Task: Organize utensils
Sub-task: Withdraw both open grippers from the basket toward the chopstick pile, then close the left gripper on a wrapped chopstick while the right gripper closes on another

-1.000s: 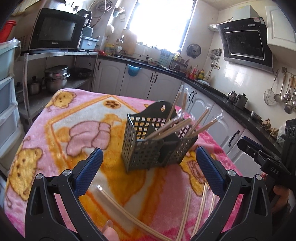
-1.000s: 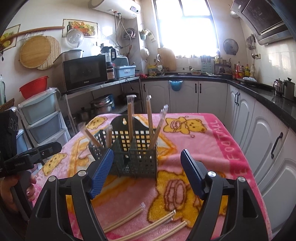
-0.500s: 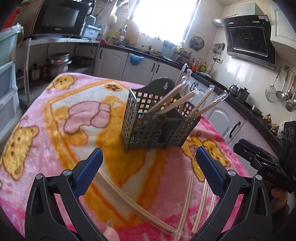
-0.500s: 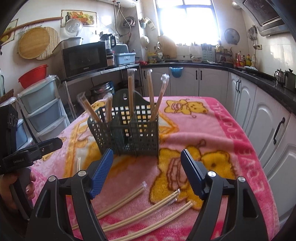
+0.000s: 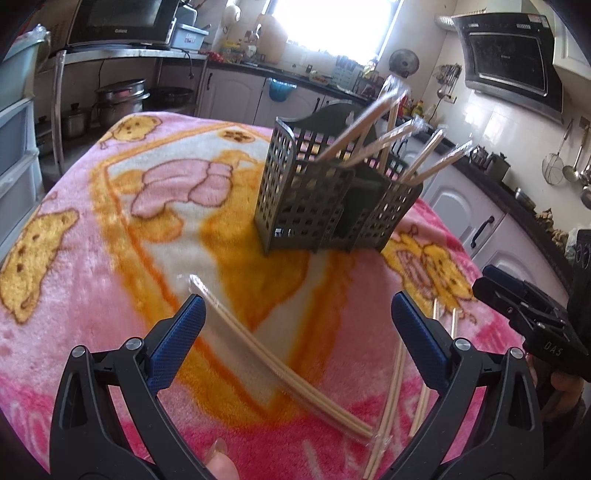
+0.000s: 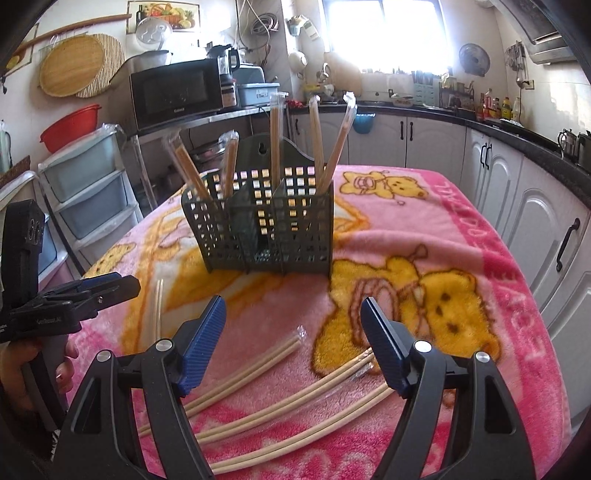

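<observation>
- Jaws of the left gripper [image 5: 295, 332] are held spread wide, with nothing pinched; one wrapped pair of chopsticks [image 5: 280, 373] is seen lying slantwise on the blanket between and below its blue pads [image 5: 177, 343].
- Jaws of the right gripper [image 6: 293, 339] are likewise held spread and empty; three more wrapped pairs [image 6: 280, 402] are laid across the blanket under and between its fingers.
- Each gripper is seen in the other's view: the right one [image 5: 532, 314] just right of the left, the left one [image 6: 70, 299] at the left edge, held by a hand [image 6: 22, 373].
- A pink cartoon-bear blanket [image 6: 461, 236] is spread beneath both grippers and over the whole table.
- Ahead of both grippers, well beyond the fingertips, a dark perforated holder [image 6: 266, 225] is stood upright on the blanket; five wrapped pairs [image 6: 275, 140] are propped in its compartments, leaning outward.
- Farther back, white cabinets [image 6: 417, 140] under a dark counter, a microwave [image 6: 173, 92] on a metal shelf and a bright window [image 6: 384, 33] are seen.
</observation>
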The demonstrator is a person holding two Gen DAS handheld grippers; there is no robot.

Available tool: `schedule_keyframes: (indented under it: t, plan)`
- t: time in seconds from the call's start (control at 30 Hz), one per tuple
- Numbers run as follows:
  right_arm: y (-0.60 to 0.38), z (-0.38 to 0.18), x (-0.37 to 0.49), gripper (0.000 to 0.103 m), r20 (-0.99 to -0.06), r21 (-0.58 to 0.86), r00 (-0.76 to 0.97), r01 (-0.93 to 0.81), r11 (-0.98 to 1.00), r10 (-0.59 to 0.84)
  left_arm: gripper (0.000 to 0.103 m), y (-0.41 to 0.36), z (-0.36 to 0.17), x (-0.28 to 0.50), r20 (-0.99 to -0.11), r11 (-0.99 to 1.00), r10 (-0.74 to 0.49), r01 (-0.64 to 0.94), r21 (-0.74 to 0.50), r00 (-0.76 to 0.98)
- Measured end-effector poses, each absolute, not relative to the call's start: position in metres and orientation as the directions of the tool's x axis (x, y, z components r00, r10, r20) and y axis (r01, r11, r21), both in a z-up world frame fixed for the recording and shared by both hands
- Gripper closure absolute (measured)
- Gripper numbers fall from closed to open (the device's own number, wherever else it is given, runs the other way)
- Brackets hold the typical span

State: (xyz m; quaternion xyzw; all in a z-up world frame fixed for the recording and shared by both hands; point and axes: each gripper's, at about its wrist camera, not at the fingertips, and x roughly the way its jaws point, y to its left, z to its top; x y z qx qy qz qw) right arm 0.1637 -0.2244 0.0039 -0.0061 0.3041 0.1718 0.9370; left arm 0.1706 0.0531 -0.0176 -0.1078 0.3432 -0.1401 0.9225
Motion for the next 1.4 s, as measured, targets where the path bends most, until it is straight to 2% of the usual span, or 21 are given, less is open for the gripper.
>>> schedule_keyframes:
  t: [0.33,0.6,0.83,1.1,1.3,1.4]
  plan:
    - [-0.244,-0.012,0.171,0.03,-0.614,0.134,0.734,-0.266,0.954,0.291,0.01,0.049,-0.039,0.176,-0.664,0.944,-0.323,0.181,-0.275,0.675]
    - [-0.265,-0.032,0.187,0.031,-0.671,0.175,0.689,-0.211,0.962,0.273,0.01,0.062,-0.052,0.188,-0.707,0.947,-0.303,0.121,-0.296,0.639]
    - [-0.266,-0.045,0.202,0.043,-0.711,0.202,0.639,-0.211,0.956,0.292,0.01,0.089,-0.063,0.205,-0.718,0.922,-0.331,0.047,-0.384,0.613]
    - [-0.265,-0.054,0.209,0.045,-0.728,0.214,0.617,-0.209,0.954,0.298,0.011,0.092,-0.063,0.223,-0.715,0.912,-0.344,0.034,-0.409,0.609]
    - [-0.267,-0.058,0.213,0.046,-0.737,0.218,0.608,-0.201,0.955,0.296,0.024,0.09,-0.063,0.239,-0.732,0.928,-0.306,0.02,-0.371,0.609]
    - [-0.27,-0.061,0.214,0.049,-0.743,0.222,0.602,-0.194,0.956,0.294,0.033,0.089,-0.063,0.245,-0.738,0.937,-0.285,0.016,-0.349,0.611]
